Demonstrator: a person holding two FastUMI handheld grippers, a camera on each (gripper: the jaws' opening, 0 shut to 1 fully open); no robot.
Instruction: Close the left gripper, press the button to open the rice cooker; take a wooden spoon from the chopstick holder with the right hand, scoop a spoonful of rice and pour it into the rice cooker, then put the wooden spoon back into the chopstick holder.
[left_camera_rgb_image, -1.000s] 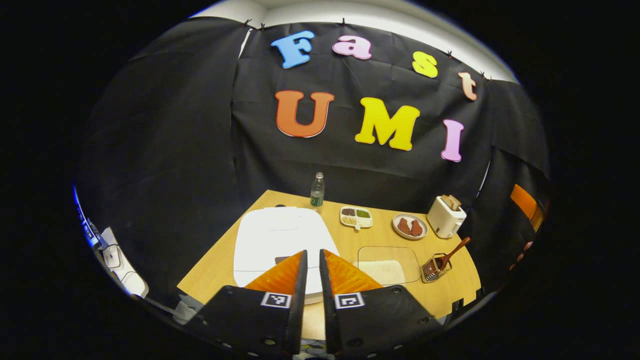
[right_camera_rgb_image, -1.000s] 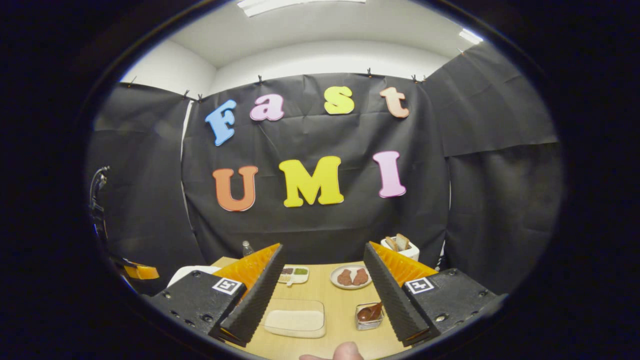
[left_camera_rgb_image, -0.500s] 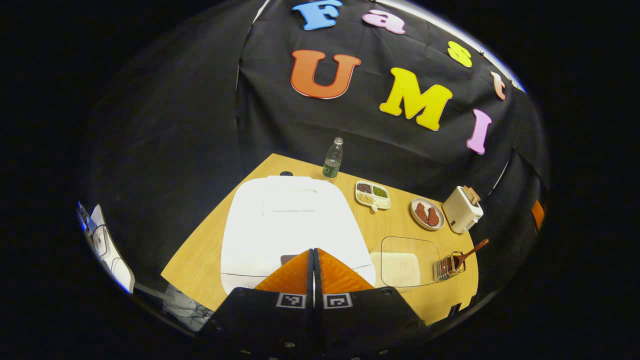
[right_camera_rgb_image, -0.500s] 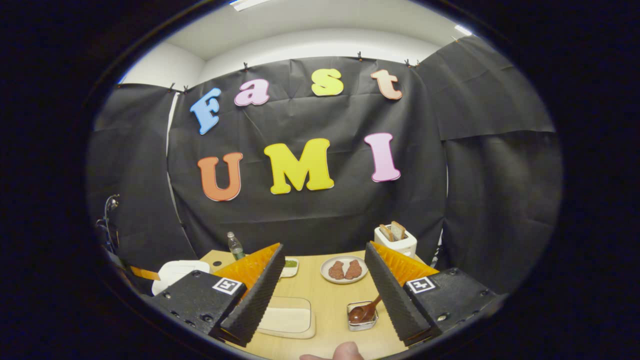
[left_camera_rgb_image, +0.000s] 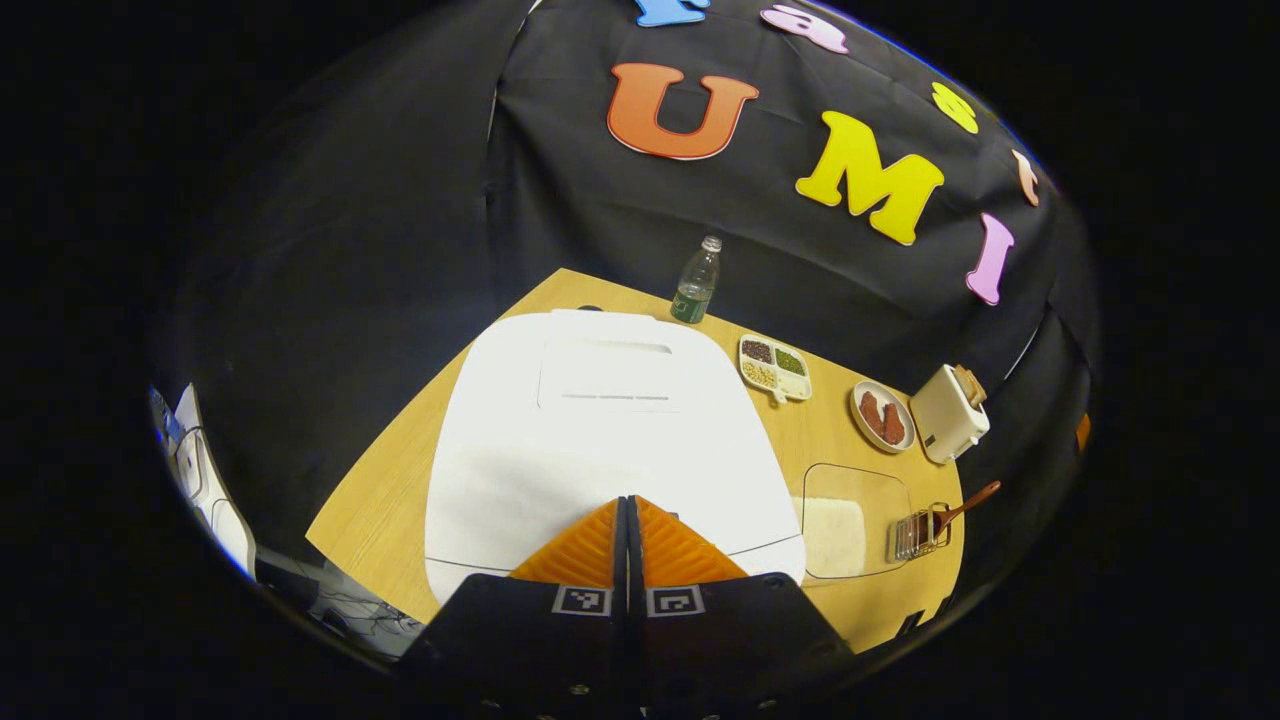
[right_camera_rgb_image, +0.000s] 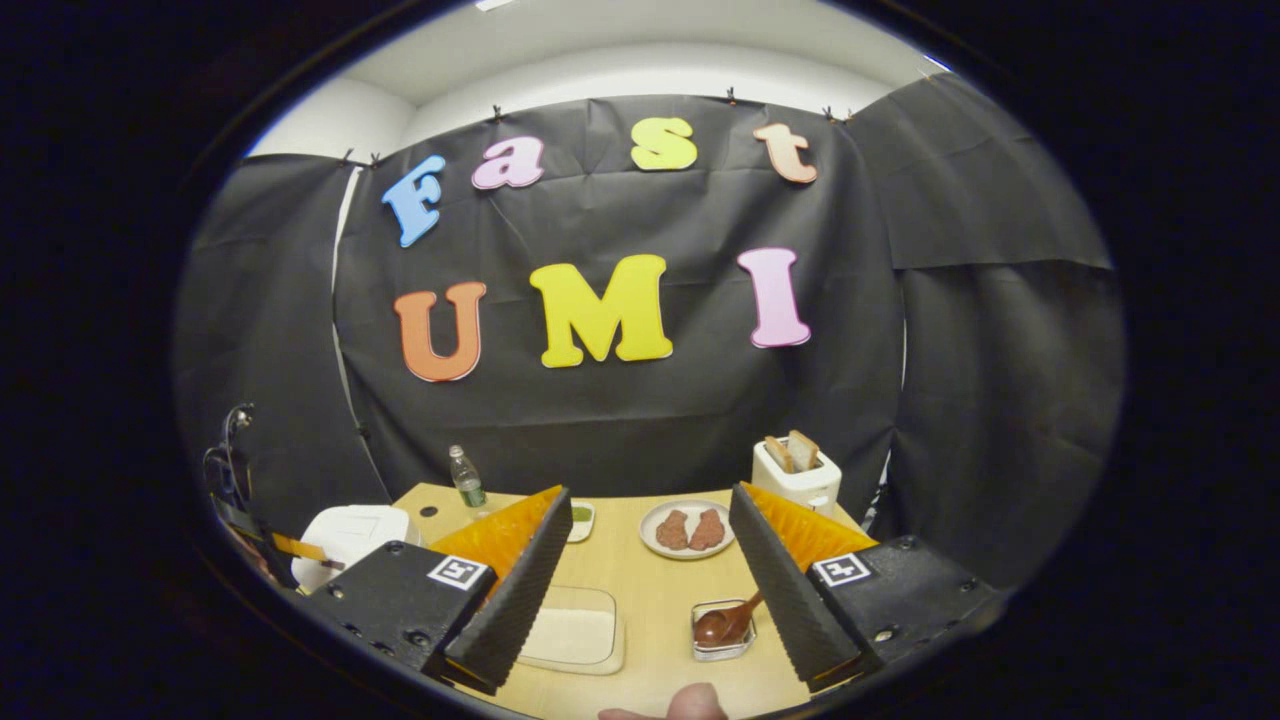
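Ahead of our left gripper (left_camera_rgb_image: 628, 520), its fingers pressed together, the closed rice cooker (left_camera_rgb_image: 600, 420) blocks the way, its lid spreading to both sides. Between our right gripper's (right_camera_rgb_image: 650, 580) wide-apart fingers lies bare table (right_camera_rgb_image: 660, 600), a passable lane. The rice tray (right_camera_rgb_image: 575, 637) sits by the left finger, the chopstick holder (right_camera_rgb_image: 722, 640) with the wooden spoon (right_camera_rgb_image: 728, 624) by the right; a plate (right_camera_rgb_image: 687, 528) and toaster (right_camera_rgb_image: 796, 475) stand beyond.

Water bottle (left_camera_rgb_image: 696, 281), divided snack tray (left_camera_rgb_image: 774, 366), toaster (left_camera_rgb_image: 950, 413).
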